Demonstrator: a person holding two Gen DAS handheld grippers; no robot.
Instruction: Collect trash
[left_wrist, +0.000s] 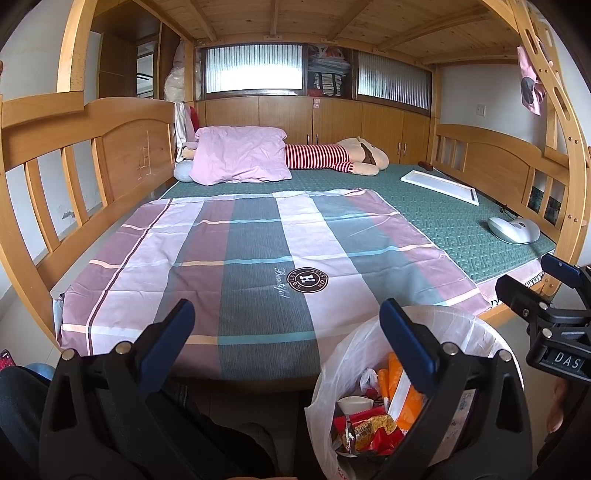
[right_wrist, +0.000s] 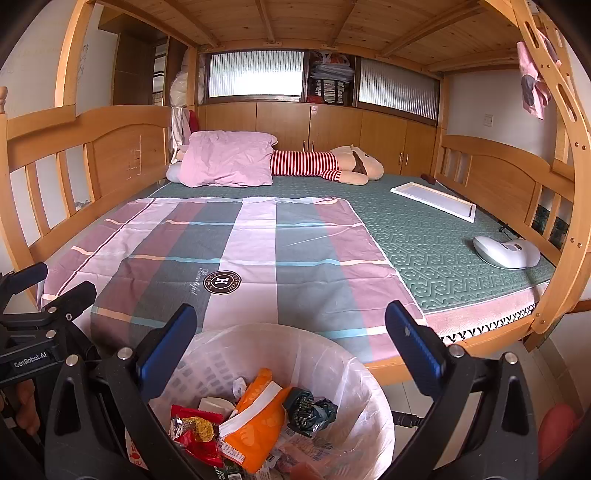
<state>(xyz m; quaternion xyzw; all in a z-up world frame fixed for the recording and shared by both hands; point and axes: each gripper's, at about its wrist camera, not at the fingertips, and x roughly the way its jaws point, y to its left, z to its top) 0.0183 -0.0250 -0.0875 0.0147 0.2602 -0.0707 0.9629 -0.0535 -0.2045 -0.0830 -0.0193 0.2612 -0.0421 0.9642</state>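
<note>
**Both grippers empty above bin at bed foot**

Left gripper (left_wrist: 286, 332): jaws spread wide, nothing between them. It hangs over the near edge of the bed (left_wrist: 443, 218), left of the bin (left_wrist: 476, 325), with its right finger crossing the bin's rim in the left wrist view.

Right gripper (right_wrist: 291, 328): jaws likewise released and empty, positioned directly over the bin (right_wrist: 295, 343).

Bin: a pale basket lined with a clear bag, standing on the floor against the foot of the bed. The trash (right_wrist: 255, 417) lies inside it: an orange pouch (right_wrist: 258, 424), red snack wrappers (right_wrist: 192, 424), a dark crumpled wrapper (right_wrist: 310, 406), a white cup (left_wrist: 352, 404) and assorted scraps.

Bed surface: a plaid cloth (left_wrist: 236, 258) lies flat over the near half of the green mat. A pink pillow (left_wrist: 240, 153) and a striped plush toy (left_wrist: 332, 157) sit at the far side. A white tray (left_wrist: 439, 186) and a white device (left_wrist: 513, 229) lie on the mat to the right, well apart from the cloth.
</note>
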